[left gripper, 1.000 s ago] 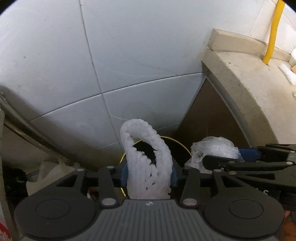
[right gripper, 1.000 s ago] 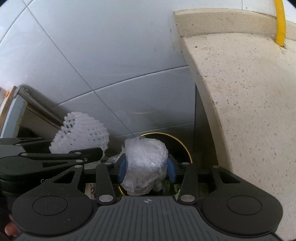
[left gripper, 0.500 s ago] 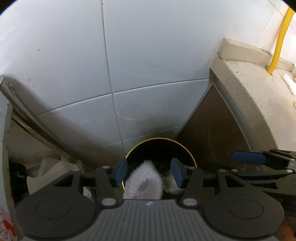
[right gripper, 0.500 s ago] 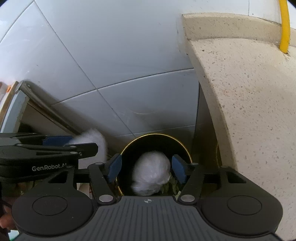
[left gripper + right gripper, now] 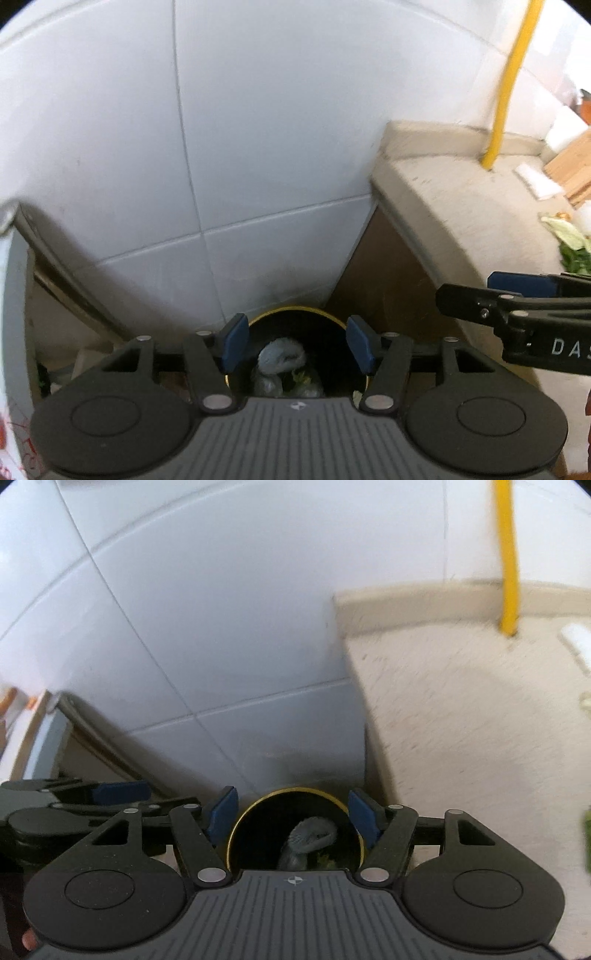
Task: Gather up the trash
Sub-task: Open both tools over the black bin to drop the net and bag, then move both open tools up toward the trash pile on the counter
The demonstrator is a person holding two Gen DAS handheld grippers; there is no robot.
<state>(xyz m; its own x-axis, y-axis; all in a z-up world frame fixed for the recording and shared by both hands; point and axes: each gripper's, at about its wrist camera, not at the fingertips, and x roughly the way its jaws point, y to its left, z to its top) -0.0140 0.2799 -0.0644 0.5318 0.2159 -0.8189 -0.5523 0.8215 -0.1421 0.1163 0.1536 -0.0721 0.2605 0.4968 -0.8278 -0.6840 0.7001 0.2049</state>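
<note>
Left wrist view: the left gripper (image 5: pixel 295 345) hangs above the bin (image 5: pixel 295 311), a round black can w/ a thin gold rim, tucked at the foot of the white tiled wall (image 5: pixel 258 129). Jaws have just been opening and stand apart, nothing between the blue pads (image 5: pixel 233 343). Down inside the bin lies the trash: a pale foam net (image 5: pixel 282 356), mesh-textured and soft, on top of a crinkly clear plastic wad (image 5: pixel 267 384), w/ green scraps beside them. Right of the bin, a speckled stone counter (image 5: pixel 461 206) w/ rounded edge over a brown cabinet side (image 5: pixel 388 280); a yellow pipe (image 5: pixel 506 85) rises from the counter's back. Far along the counter from the bin, leafy greens (image 5: pixel 572 240) and a wooden board (image 5: pixel 569 166). The right gripper (image 5: pixel 491 291) juts in over the counter's edge, right of the bin.

Right wrist view: the right gripper (image 5: pixel 291 814) also sits above the bin (image 5: pixel 295 792), jaws just been opening, spread wide and empty. The foam net (image 5: pixel 310 836) shows grey in the bin's shadow. The left gripper (image 5: pixel 110 795) is to the bin's left, pad edge-on.

Step, as I read it: drop done for both pieces, so this load looks finished. Next move prob. calls for swinging both grippers away from the bin toward the counter, where the greens look like more trash, keeping jaws wide for a soft, floppy pickup.
</note>
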